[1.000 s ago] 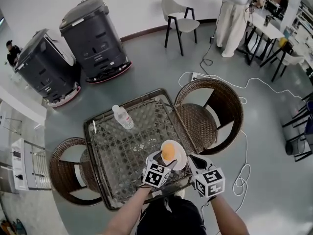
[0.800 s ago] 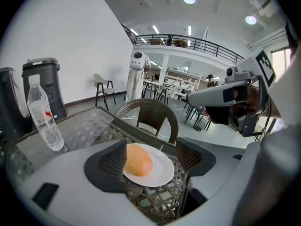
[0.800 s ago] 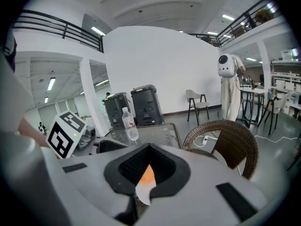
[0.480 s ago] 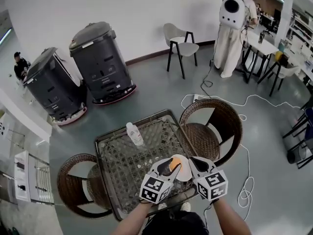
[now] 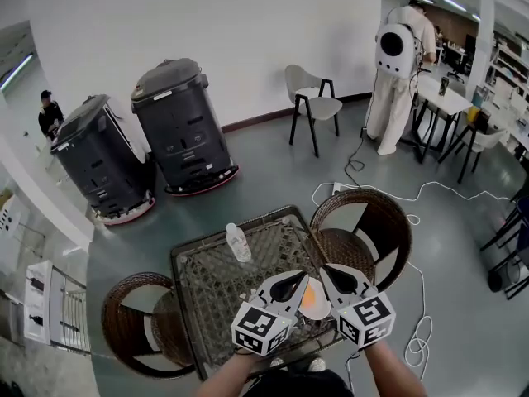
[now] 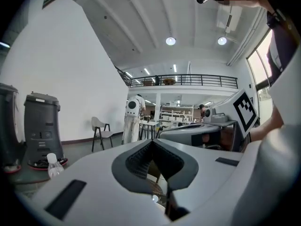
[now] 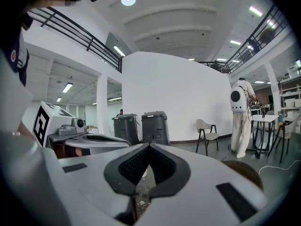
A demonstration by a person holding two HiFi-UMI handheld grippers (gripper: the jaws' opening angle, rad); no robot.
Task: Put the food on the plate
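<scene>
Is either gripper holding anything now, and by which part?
Nothing is held. The left gripper and right gripper both show shut, empty jaws; the food lies on the plate.

A plain white wall [image 5: 207,23] meets a glossy grey floor [image 5: 273,172]. Two dark grey wheeled machines [image 5: 186,126] stand against the wall, with a pale chair [image 5: 312,106] on black legs near them. Two wicker chairs [image 5: 368,222] flank the woven-topped bench [image 5: 202,292]. White tables [image 5: 446,98] stand at the right. Round ceiling lights [image 6: 170,41] shine above a railed mezzanine [image 6: 183,80].
</scene>
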